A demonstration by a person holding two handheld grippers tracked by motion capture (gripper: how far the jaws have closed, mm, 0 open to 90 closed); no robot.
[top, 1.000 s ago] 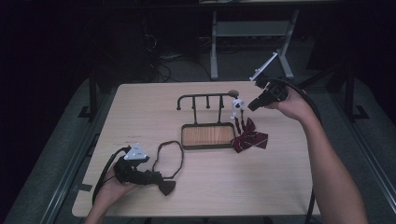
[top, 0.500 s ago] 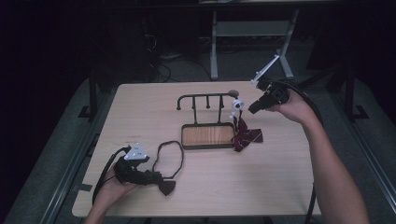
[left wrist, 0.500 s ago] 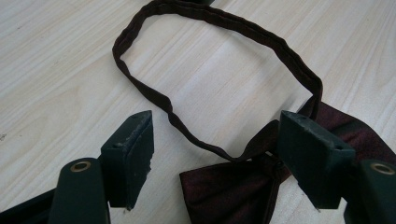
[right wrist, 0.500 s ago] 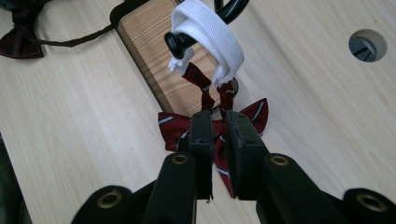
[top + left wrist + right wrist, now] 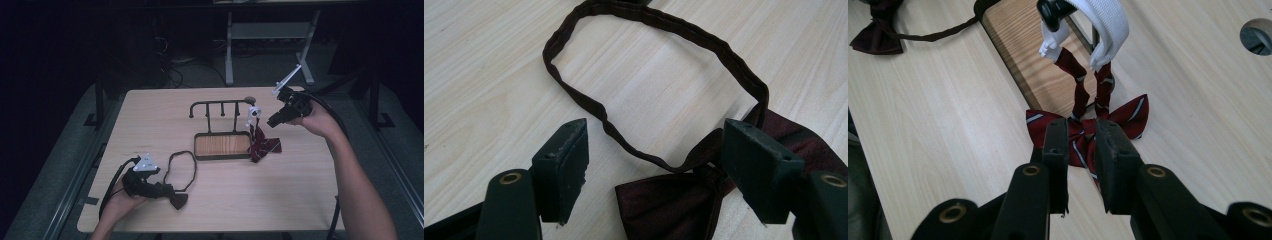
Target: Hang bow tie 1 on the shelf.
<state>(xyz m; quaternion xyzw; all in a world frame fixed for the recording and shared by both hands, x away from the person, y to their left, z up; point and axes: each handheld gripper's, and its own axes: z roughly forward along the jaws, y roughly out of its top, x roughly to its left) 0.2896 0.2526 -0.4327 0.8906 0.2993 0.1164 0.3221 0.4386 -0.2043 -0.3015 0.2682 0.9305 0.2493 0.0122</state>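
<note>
A dark maroon bow tie (image 5: 177,200) (image 5: 674,205) lies near the table's front left, its strap loop (image 5: 180,167) (image 5: 574,95) spread flat. My left gripper (image 5: 167,191) (image 5: 654,165) is open, one jaw on each side of the tie's knot. A red striped bow tie (image 5: 264,147) (image 5: 1133,117) hangs by a white strap (image 5: 253,114) (image 5: 1103,25) from the right end of a black rack (image 5: 220,103), its bow resting on the table. My right gripper (image 5: 272,121) (image 5: 1080,135) hovers above it, jaws a narrow gap apart with nothing between them.
The rack stands on a wooden base (image 5: 222,145) (image 5: 1018,45) in the middle of the table (image 5: 300,200). A round hole (image 5: 248,99) (image 5: 1257,36) sits in the tabletop behind the rack. Cables trail from both grippers.
The right gripper has dropped slightly toward the rack's end, and the red tie has drawn in a little toward the base. The left gripper has stayed put.
</note>
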